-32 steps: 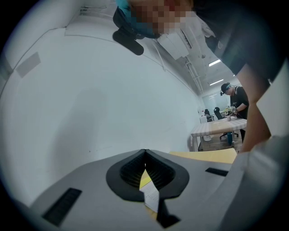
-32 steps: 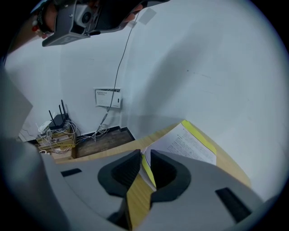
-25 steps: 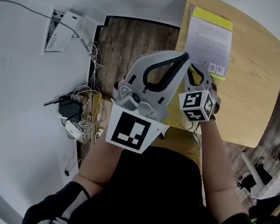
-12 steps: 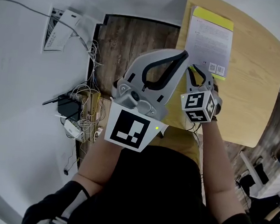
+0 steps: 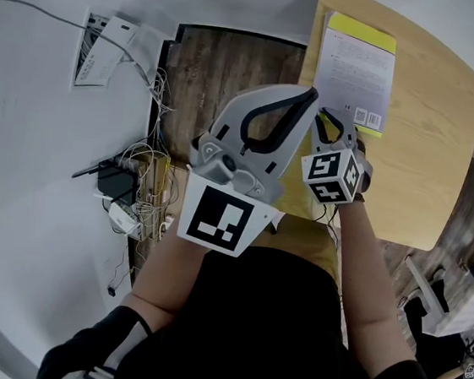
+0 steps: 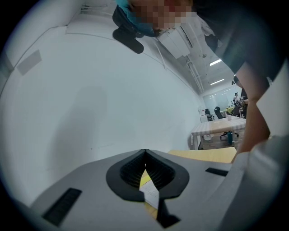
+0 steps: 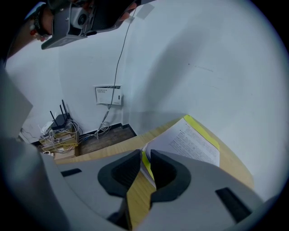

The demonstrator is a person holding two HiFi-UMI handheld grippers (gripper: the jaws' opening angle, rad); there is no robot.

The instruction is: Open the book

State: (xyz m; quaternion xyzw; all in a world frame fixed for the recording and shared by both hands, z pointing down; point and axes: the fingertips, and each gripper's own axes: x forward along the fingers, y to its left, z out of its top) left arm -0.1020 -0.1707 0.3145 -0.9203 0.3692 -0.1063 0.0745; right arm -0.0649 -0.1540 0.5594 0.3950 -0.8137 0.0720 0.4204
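Book [image 5: 355, 70] is lying flat on the wooden table [image 5: 429, 147], white printed face up with a yellow band at one edge. Its print and square code are too small to read. Right gripper [image 7: 145, 157] is hovering at its near corner, jaws slightly parted, gripping nothing. Left gripper [image 6: 144, 155] is showing jaws meeting at the tips.

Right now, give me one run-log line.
book closed on table | left gripper shut, empty | right gripper open at book corner
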